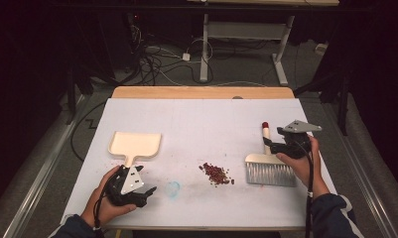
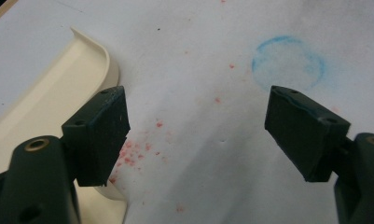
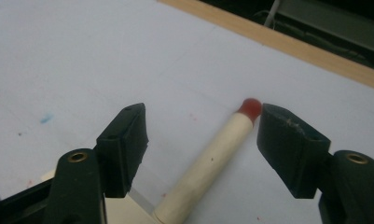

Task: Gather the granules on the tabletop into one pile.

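At right of the high view, the cream wooden-handled brush with grey bristles lies between the spread right tool; light, stiff, best gripped mid-handle. Left tool stands spread too.

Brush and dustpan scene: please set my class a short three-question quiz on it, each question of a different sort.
1. True or false: the right gripper has its fingers pressed onto the brush handle.
2. Multiple choice: the pile of red crumbs lies
A. inside the dustpan
B. on the table between dustpan and brush
C. under the bristles
3. Fill the gap: in the left gripper view, the open fingers of the left gripper frame a faint ____ ring drawn on the table.

Key
1. False: the handle lies between open fingers.
2. B
3. blue
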`<state>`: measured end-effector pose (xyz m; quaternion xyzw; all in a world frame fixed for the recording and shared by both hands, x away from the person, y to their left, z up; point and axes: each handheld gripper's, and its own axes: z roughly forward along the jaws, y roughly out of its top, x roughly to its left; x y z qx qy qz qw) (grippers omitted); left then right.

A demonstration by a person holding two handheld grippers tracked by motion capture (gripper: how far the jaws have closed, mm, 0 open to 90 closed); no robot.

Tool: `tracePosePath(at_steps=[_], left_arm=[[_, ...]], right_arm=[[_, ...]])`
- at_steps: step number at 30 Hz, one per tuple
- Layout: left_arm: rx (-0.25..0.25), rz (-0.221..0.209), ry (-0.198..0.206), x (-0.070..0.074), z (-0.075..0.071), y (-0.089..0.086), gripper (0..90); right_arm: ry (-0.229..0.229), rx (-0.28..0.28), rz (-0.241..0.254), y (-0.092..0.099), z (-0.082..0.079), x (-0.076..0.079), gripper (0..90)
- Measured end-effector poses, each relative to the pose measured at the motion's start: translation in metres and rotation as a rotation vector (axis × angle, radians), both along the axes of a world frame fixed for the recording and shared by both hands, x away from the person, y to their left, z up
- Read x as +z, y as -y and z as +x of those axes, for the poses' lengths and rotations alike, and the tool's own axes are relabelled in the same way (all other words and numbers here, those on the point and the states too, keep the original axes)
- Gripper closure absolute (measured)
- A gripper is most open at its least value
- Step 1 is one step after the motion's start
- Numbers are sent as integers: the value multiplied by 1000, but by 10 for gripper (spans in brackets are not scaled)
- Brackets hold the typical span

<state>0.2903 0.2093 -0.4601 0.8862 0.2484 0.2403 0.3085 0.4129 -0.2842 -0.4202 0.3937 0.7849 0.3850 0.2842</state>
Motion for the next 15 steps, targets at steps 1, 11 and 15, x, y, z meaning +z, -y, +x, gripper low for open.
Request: tracePosePath(at_steps=[1,11,15], left_arm=[[0,-1,1,0,0,0,214],[-1,-2,5,1,-1,0,214],[0,-3,6,1,-2,0,214]], right_arm=[[15,-14,5,-1,-2,1,289],[117,-42,71,-10,-20,11,165],[141,-36,73,-15,-29,15,165]])
